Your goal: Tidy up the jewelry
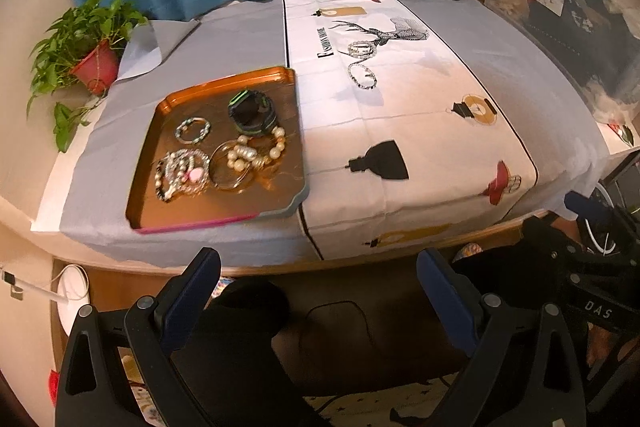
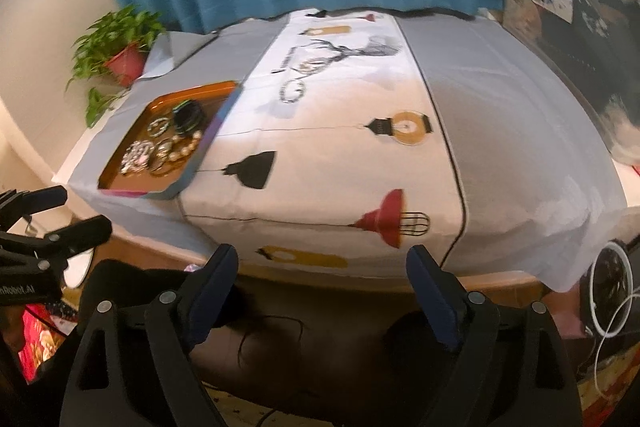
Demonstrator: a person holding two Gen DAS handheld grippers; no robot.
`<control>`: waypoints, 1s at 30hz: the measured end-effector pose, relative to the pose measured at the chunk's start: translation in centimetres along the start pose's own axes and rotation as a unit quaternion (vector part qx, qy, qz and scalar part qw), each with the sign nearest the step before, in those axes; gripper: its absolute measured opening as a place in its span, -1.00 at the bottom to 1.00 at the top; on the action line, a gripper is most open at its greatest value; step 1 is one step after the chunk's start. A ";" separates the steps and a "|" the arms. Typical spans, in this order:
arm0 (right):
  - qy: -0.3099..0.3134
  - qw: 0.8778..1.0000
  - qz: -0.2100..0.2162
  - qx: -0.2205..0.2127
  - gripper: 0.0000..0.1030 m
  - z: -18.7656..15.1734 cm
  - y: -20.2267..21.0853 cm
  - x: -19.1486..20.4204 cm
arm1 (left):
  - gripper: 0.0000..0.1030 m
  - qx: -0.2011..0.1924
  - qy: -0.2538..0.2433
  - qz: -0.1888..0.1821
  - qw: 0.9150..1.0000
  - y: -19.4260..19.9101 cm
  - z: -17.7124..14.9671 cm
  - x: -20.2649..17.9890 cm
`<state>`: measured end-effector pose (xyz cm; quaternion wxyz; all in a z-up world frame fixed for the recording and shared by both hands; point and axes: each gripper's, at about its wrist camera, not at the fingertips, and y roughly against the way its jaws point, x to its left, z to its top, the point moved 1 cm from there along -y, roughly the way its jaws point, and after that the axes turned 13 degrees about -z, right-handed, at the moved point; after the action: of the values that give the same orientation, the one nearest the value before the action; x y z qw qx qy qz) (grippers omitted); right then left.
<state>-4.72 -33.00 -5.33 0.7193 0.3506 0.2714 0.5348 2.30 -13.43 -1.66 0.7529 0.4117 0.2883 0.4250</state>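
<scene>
Sitting on the cloth's left: tray (image 1: 176, 99) holding bracelets (image 1: 224, 151). Lying loose mid-cloth near the far edge: two bead strands (image 1: 362, 65). Standing beyond the left corner: plant (image 1: 86, 43). Hovering off the near edge, wide open and empty: left gripper (image 1: 318, 291), right gripper (image 2: 322, 291).

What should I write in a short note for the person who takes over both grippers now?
Left gripper: open, empty, short of the table edge.
Right gripper: open, empty, also short of the edge.
Orange rectangular metal tray, on the grey cloth at left: holds several bead and pearl bracelets and a black-green band.
Done: most pieces are in the tray.
Left: two beaded bracelets lie on the white printed runner.
</scene>
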 end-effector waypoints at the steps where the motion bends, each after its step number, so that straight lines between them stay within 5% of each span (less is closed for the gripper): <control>1: -0.003 1.000 -0.003 0.002 0.68 0.1 -0.3 -0.3 | 0.89 0.001 -0.001 -0.001 1.000 -0.4 0.6 -0.1; 9: 0.001 1.000 -0.030 -0.003 0.68 3.2 -3.8 -3.0 | 0.89 0.006 -0.002 -0.021 1.000 -4.5 6.3 -0.8; 16: 0.034 0.998 -0.041 -0.014 0.68 9.5 -9.7 -3.7 | 0.89 0.026 0.019 -0.035 0.999 -10.6 13.0 0.7; 23: 0.063 0.997 -0.026 -0.028 0.68 17.9 -17.0 -2.0 | 0.89 0.058 0.024 -0.040 0.997 -17.3 18.8 2.5; 30: 0.101 0.995 -0.009 -0.028 0.68 24.5 -23.9 2.2 | 0.89 0.094 -0.025 -0.029 0.995 -22.1 21.4 2.7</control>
<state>28.46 -40.43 -9.46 0.7023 0.2726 0.3304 0.5686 29.22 -25.69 -10.43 0.7296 0.4826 0.3197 0.3640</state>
